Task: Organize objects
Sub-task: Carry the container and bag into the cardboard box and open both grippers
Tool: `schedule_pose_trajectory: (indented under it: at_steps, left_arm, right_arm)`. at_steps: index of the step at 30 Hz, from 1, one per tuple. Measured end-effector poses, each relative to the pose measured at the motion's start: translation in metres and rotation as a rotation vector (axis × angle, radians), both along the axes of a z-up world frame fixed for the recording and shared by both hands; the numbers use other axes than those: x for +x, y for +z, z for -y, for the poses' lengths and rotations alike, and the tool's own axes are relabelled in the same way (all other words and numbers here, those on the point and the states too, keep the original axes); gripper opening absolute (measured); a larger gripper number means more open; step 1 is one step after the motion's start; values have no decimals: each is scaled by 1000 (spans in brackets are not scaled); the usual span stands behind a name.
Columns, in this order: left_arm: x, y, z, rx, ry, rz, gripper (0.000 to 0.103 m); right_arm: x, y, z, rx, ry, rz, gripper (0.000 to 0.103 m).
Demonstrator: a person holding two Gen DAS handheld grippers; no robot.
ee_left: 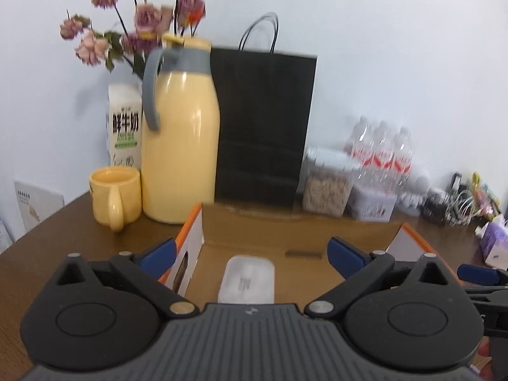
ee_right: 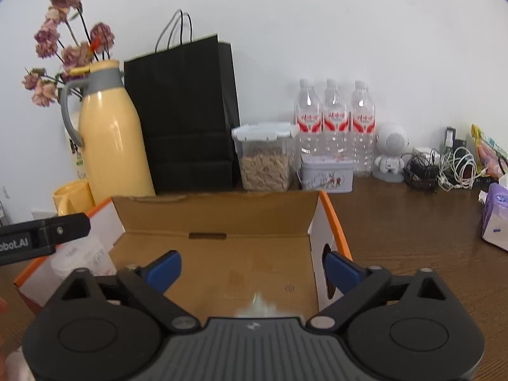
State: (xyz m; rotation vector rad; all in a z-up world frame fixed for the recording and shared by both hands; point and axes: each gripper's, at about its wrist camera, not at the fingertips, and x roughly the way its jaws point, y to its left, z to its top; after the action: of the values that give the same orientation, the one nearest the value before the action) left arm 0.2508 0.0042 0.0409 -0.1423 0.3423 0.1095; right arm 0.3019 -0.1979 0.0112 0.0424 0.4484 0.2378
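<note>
A pale yellow flask [ee_left: 181, 133] wears a grey collar and handle beside a matching yellow mug [ee_left: 116, 197]. The bag [ee_left: 263, 127] is black; the box [ee_right: 222, 247] is brown inside, orange-edged. The bottles [ee_right: 335, 123] bear red-and-white labels. Blurred flowers [ee_left: 133, 22] look dusty pink.

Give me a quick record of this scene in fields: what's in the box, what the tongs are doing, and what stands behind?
box: open cardboard box on a wooden table
in box: white flat case
left tongs: open, empty
right tongs: open, empty
behind box: yellow jug, yellow mug, black paper bag, cereal container, three water bottles
</note>
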Motion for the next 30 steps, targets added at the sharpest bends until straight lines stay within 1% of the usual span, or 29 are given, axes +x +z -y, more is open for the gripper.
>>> schedule_pose_trajectory:
  at_steps: [4,11,20,25,30]
  left_arm:
    - [-4,6,0,-11,-2,26,103]
    - [-18,18,-1,-20,4,73,103]
    - [-58,40,2,-10,-33,136,103]
    - [-82,44,2,-2,-50,135,103]
    - [-105,40,-2,8,-59,106,103]
  right_arm:
    - [-4,5,5,23,-3,26,103]
    - [-18,17,8,27,-5,75,103]
    - [-64,47,19,35,38,163,103]
    - [-95,53,27,20,56,172,103]
    - [-126,49,39,-10,65,154,103]
